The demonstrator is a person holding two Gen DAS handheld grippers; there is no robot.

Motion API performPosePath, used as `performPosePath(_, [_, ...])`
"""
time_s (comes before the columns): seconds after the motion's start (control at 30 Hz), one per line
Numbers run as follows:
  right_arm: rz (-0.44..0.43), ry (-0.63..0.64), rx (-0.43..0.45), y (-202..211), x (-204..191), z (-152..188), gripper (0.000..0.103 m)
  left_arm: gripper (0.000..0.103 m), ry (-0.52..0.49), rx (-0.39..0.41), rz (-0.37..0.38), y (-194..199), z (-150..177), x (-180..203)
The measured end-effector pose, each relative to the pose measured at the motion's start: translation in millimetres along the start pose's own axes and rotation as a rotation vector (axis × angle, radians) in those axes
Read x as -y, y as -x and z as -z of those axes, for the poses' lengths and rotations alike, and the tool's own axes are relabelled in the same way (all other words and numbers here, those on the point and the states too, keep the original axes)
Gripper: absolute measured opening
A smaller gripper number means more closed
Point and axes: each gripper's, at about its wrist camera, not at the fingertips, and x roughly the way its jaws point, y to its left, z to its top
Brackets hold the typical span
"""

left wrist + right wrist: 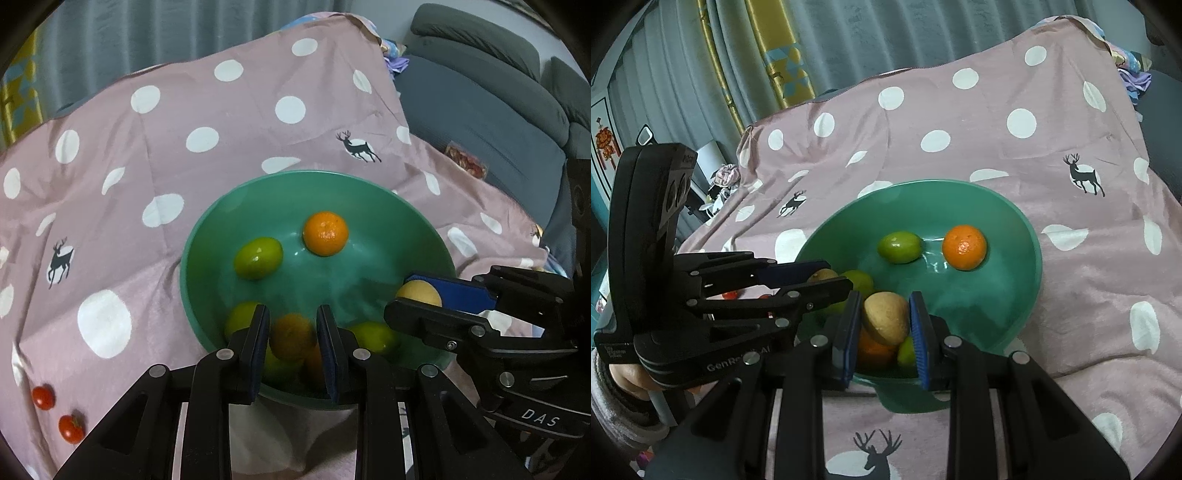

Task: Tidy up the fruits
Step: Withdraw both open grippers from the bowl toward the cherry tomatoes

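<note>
Left wrist view: the left gripper (pixel 293 345) fills the bottom centre of the frame, its jaws narrow and clamped on an orange fruit (pixel 291 336) that is blurred between the blue pads. It hangs over the near part of a green bowl (pixel 207 236) in the middle of the picture. Inside the bowl, a clear orange (pixel 325 233) and a green fruit (pixel 258 257) lie apart toward the upper part; more green fruits sit low by the gripper's fingers, partly hidden by them. At right, the right gripper (pixel 417 293) reaches in over the bowl's rim, gripping a pale tan fruit (pixel 419 292). 2 small red tomatoes (pixel 42 397) lie on the cloth at lower left, well apart from the bowl. A pink dotted cloth (pixel 147 155) with deer prints covers the surface; a grey sofa (pixel 480 110) stands at upper right and a grey curtain (pixel 129 33) at upper left.

Right wrist view: the right gripper (pixel 884 325) at bottom centre is closed tight on the tan fruit (pixel 886 317), above an orange and a green fruit that it partly screens. The left gripper (pixel 822 280) enters from the left, blocking the bowl's (pixel 1027 236) left edge; a person's hand (pixel 626 380) holds it at lower left.
</note>
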Motion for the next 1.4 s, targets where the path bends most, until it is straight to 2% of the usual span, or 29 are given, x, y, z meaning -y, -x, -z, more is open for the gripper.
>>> performPosePath(0.1, [0.011, -0.005, 0.004, 0.9, 1.4, -0.5, 0.029, 0.027, 0.004, 0.006, -0.007, 1.0, -1.2, 0.1])
performPosePath(0.13, [0.012, -0.008, 0.007, 2.0, 1.9, -0.4, 0.029, 0.030, 0.006, 0.007, -0.007, 1.8, -1.0, -0.4])
performPosePath(0.2, [0.014, -0.018, 0.015, 4.3, 2.7, 0.2, 0.031, 0.042, 0.013, 0.011, -0.006, 5.1, -0.5, -2.6])
performPosePath(0.27, [0.011, -0.033, 0.023, 7.1, 4.3, 0.4, 0.035, 0.063, 0.024, 0.020, -0.014, 10.1, 0.7, -5.1])
performPosePath(0.33, [0.008, -0.051, 0.032, 10.1, 5.7, 1.6, 0.044, 0.068, 0.049, 0.034, -0.010, 18.1, 4.1, -10.3])
performPosePath(0.5, [0.009, -0.062, 0.046, 18.2, 1.3, 3.9, 0.049, 0.069, 0.114, 0.026, -0.022, 34.1, 19.7, -25.9])
performPosePath(0.63, [0.014, -0.056, 0.064, 29.2, -4.9, 5.0, 0.060, 0.080, 0.163, 0.018, -0.054, 48.7, 36.5, -38.6])
performPosePath(0.73, [0.018, -0.046, 0.072, 36.4, -9.9, 6.0, 0.068, 0.082, 0.205, 0.011, -0.081, 59.4, 50.9, -49.7])
performPosePath(0.87, [0.015, -0.037, 0.072, 43.7, -18.0, 9.0, 0.077, 0.090, 0.272, 0.003, -0.111, 70.4, 70.7, -66.0])
performPosePath(0.93, [0.009, -0.032, 0.068, 46.2, -22.0, 10.1, 0.081, 0.090, 0.300, -0.004, -0.126, 74.5, 80.8, -73.1])
performPosePath(1.1, [-0.013, -0.004, 0.063, 53.1, -36.1, 11.9, 0.081, 0.090, 0.358, -0.011, -0.152, 86.8, 102.1, -87.4])
performPosePath(1.4, [-0.068, 0.055, 0.043, 55.2, -63.8, 17.0, 0.081, 0.090, 0.385, -0.006, -0.185, 112.0, 135.5, -103.2])
